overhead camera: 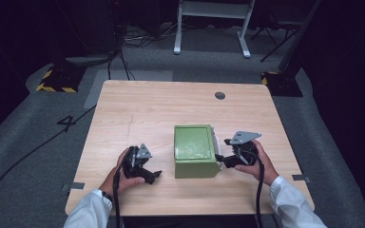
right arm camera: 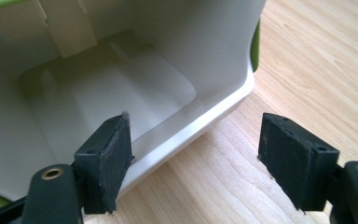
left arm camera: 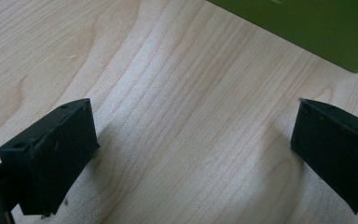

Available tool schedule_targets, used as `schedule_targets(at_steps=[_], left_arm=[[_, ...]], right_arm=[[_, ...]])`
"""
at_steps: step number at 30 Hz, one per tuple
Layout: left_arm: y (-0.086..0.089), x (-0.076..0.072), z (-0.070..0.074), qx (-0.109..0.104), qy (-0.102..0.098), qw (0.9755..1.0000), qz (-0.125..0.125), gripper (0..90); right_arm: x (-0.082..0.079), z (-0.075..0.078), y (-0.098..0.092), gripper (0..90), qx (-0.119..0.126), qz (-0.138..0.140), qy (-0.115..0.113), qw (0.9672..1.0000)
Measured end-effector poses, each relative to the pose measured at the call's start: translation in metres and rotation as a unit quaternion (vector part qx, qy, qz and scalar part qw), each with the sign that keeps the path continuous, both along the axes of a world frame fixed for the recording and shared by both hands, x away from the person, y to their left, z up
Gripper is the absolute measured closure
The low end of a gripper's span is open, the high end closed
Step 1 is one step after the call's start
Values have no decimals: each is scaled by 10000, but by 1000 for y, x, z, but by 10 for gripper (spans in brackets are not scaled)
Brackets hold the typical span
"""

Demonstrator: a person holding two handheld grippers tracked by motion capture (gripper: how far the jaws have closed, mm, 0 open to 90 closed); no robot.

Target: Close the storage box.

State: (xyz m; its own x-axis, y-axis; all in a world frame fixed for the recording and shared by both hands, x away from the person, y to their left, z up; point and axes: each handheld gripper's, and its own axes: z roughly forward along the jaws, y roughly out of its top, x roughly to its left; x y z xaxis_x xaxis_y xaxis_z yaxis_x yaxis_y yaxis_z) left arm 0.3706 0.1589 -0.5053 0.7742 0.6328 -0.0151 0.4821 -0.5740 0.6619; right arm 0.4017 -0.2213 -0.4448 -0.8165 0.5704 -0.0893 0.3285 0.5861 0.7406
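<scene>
Green box (overhead camera: 196, 151) is lying on its side near the table's front-middle, a broad flat green face pointing up. Its open mouth is facing right, showing a pale off-white interior (right arm camera: 112, 88) with rounded corners and a strip of tape inside.

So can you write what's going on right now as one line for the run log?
left gripper: open, on table, holds nothing | right gripper: open at white open side of green box, no grip | box lies on its side
</scene>
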Motion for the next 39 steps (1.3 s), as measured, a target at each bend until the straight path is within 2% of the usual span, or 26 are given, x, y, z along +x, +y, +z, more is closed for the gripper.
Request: schedule_targets(at_steps=[6,18,29,39], left_arm=[[0,0,0,-2,0,10000,1,6],[0,0,0,-2,0,10000,1,6],[0,0,0,0,0,10000,1,6],[0,0,0,-1,0,10000,1,6]], right_arm=[[-3,6,-7,246,51,-2,-76,10000],[-7,11,-24,239,2,-116,-211,9997],[-11,8,-43,228,-217,-271,-279,9990],[-14,-2,-59,215,-452,-423,-272,9977]])
